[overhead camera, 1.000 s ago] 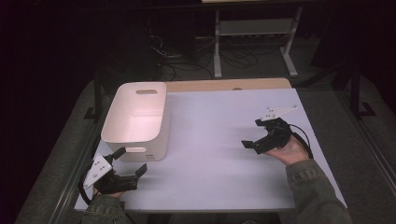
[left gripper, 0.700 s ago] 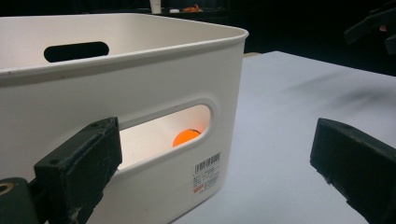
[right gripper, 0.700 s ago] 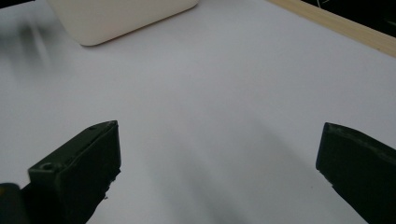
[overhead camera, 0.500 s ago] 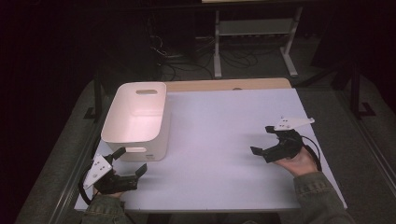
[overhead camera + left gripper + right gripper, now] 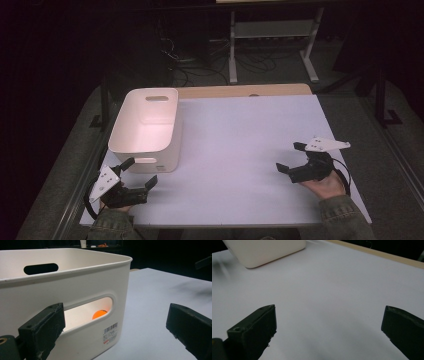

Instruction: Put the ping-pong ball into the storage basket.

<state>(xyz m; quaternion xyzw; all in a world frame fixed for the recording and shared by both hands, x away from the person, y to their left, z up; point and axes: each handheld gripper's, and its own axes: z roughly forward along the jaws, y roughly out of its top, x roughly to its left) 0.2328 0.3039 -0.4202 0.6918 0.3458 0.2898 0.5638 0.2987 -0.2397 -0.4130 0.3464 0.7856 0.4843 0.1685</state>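
Bin [image 5: 145, 130]: white, on the table's [image 5: 250, 150] left side, an orange ball [image 5: 99, 314] inside, seen through the handle slot.
Left claw [image 5: 136, 175]: jaws spread wide, holding nothing, just beside the bin's near wall.
Right claw [image 5: 289, 159]: jaws wide apart, empty, well apart from the bin.
Risk: a jaw nudging the light bin could slide or tip it.
Risk: a one-sided grip at the slot may tilt it, rolling the ball.

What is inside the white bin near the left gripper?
Through the handle slot of the white bin, the left gripper view shows an orange ball. The wall covers its lower part and the remaining floor.
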